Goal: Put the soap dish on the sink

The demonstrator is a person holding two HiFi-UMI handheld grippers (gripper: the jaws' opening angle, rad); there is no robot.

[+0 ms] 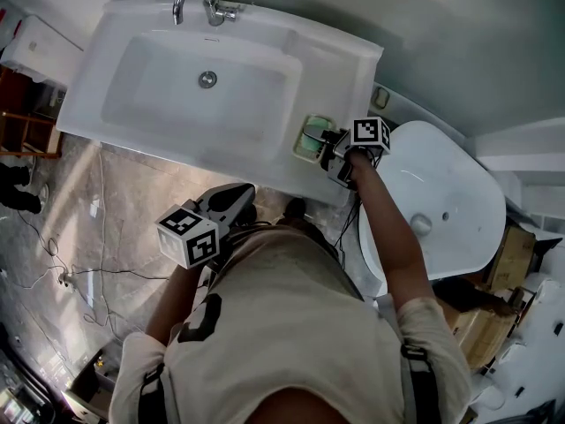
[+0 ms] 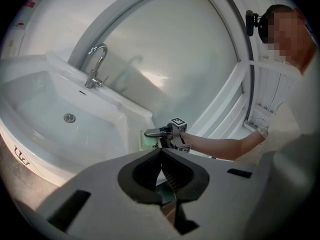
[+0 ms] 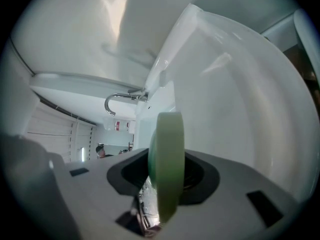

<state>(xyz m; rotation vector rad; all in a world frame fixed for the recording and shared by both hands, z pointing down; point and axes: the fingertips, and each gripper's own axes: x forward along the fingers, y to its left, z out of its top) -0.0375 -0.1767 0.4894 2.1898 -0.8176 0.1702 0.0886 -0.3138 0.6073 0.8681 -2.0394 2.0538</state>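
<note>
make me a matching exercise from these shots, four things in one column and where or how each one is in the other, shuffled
Things:
1. soap dish
2. faucet
3. left gripper
4. drain

Places or states:
a. at the back rim of the sink
b. jaws together, nothing between them
c. in the bottom of the sink
d. green, clamped in the right gripper, over the sink's right-hand ledge

Pairs: 1-d, 2-a, 3-b, 4-c

Right arm outstretched, right claw (image 1: pixel 334 148) clamps the soap dish (image 1: pixel 311 138); left claw (image 1: pixel 233 198) low, jaws together.
</note>
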